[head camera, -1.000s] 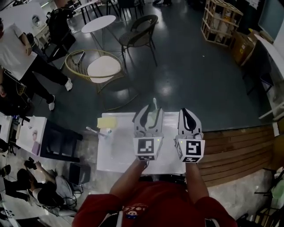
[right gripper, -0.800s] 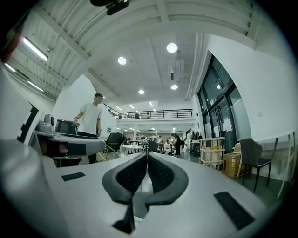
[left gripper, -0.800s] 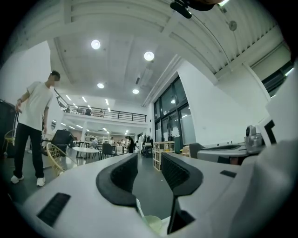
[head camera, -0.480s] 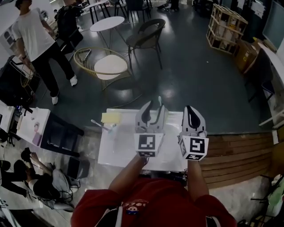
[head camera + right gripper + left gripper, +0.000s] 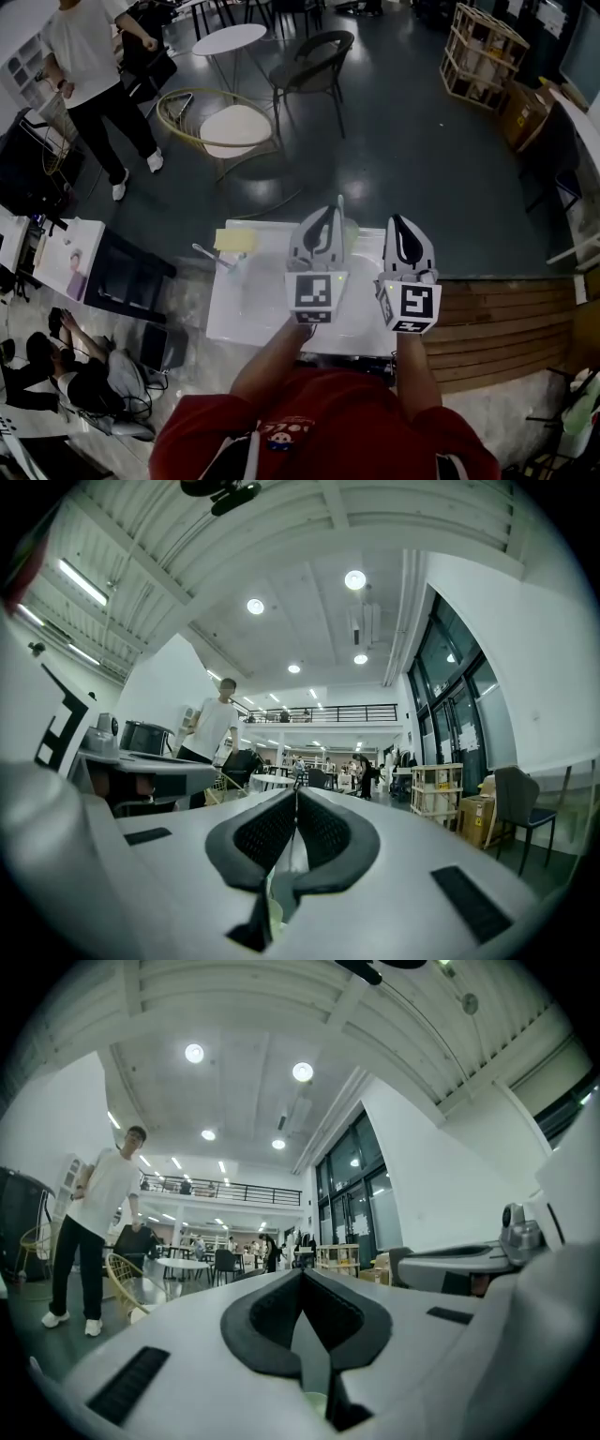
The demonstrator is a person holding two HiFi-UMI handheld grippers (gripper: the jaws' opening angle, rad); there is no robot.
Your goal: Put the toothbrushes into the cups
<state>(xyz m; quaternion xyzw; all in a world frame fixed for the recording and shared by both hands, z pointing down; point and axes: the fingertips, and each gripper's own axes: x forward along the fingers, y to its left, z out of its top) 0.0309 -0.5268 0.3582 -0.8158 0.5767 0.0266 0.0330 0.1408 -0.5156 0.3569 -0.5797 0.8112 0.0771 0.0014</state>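
The left hand-held gripper (image 5: 323,217) points level over the white counter (image 5: 253,319). Its jaws have just been closing and now they touch at the tips, with nothing between them. The right hand-held gripper (image 5: 397,225) is close beside it, also level. Its jaws are pressed together too, and it holds nothing. Just past the left hand-held gripper, a bit toward the right one, stands a pale green cup (image 5: 352,232). A toothbrush (image 5: 339,208) sticks straight up out of it, so that one looks done. Farther off to the left of the left hand-held gripper there is a second toothbrush (image 5: 208,255) by a clear cup (image 5: 234,272). It is too small to tell if it is in that cup or only leaning on it. A toothbrush is light, thin and stiff, and its smooth plastic can slip. I think the best place to pinch it is the middle of the handle, not the soft bristle end. The cups look light as well — a bump could knock one over, so the brush should go in gently and straight down.
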